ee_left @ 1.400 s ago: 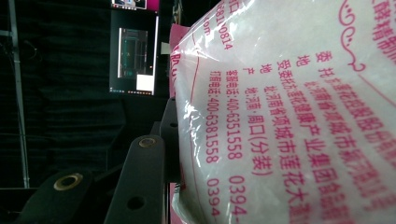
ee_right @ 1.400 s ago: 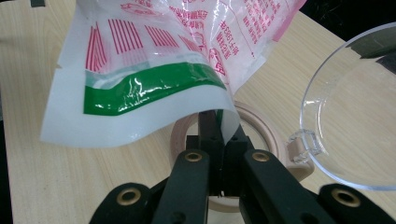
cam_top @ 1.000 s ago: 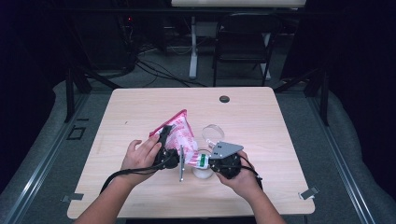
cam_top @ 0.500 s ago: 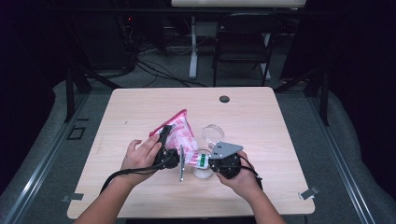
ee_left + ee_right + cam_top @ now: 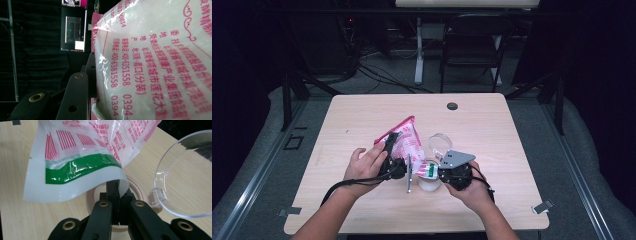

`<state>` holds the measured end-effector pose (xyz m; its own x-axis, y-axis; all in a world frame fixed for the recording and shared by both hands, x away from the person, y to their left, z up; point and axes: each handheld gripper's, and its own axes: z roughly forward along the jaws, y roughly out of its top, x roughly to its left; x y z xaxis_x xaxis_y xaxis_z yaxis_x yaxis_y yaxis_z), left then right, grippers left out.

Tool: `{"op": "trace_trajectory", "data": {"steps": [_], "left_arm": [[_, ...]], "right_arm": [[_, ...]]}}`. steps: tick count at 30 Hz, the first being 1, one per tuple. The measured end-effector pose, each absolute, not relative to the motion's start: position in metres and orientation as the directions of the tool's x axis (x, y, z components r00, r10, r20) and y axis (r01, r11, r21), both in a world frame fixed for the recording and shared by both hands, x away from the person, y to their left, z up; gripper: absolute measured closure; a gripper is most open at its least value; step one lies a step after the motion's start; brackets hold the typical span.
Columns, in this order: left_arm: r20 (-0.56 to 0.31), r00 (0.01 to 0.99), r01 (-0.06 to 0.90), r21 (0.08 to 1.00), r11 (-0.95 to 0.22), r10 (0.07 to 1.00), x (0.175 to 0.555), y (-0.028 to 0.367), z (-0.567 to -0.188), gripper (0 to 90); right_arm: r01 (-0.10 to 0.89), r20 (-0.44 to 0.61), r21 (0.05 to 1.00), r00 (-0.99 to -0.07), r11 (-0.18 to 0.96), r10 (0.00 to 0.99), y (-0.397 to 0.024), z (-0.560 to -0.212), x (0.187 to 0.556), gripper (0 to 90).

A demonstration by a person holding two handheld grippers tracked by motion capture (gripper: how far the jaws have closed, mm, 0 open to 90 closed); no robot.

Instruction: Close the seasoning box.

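**Bag held between two tools over the tabletop**

The bag (image 5: 404, 142), clear plastic with pink print and a green band near its mouth, hung tilted above the middle of the tabletop (image 5: 362, 112), its pink sealed end raised toward the far left. The left tool (image 5: 393, 157) gripped the bag's side; in the left gripper view the white-filled plastic (image 5: 160, 62) pressed against the one black jaw that showed, so the tool was clamped on the bag as far as could be told. The right tool (image 5: 432, 172) had its jaws together on the bag's lower edge (image 5: 75, 167), just below the green band, in the right gripper view. Under that edge sat a round, cream-rimmed jar (image 5: 140, 187) on the tabletop, with a clear hinged lid (image 5: 185, 172) standing open just beside it. A small dark disc (image 5: 452, 106) lay well apart near the far edge. A chair (image 5: 472, 45) stood beyond the tabletop.
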<state>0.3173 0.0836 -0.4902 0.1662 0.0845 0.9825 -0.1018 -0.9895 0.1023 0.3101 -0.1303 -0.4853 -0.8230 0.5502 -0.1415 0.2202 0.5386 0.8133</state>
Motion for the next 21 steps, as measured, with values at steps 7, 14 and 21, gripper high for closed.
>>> {"op": "trace_trajectory", "data": {"steps": [7,14,21], "left_arm": [[0.981,0.173,-0.104,0.104,-0.989,0.085,0.3193,0.0839,-0.4913,66.0],[0.980,0.178,-0.093,0.101,-0.991,0.084,0.3196,0.0852,-0.4925,66.1],[0.981,0.173,-0.096,0.099,-0.990,0.082,0.3200,0.0865,-0.4927,66.0]], "right_arm": [[0.223,-0.144,0.811,-0.820,0.541,0.554,-0.1300,-0.4866,0.3107,90.0],[0.222,-0.146,0.807,-0.824,0.548,0.548,-0.1276,-0.4884,0.3112,90.0],[0.221,-0.144,0.803,-0.829,0.553,0.540,-0.1265,-0.4889,0.3119,90.0]]}}
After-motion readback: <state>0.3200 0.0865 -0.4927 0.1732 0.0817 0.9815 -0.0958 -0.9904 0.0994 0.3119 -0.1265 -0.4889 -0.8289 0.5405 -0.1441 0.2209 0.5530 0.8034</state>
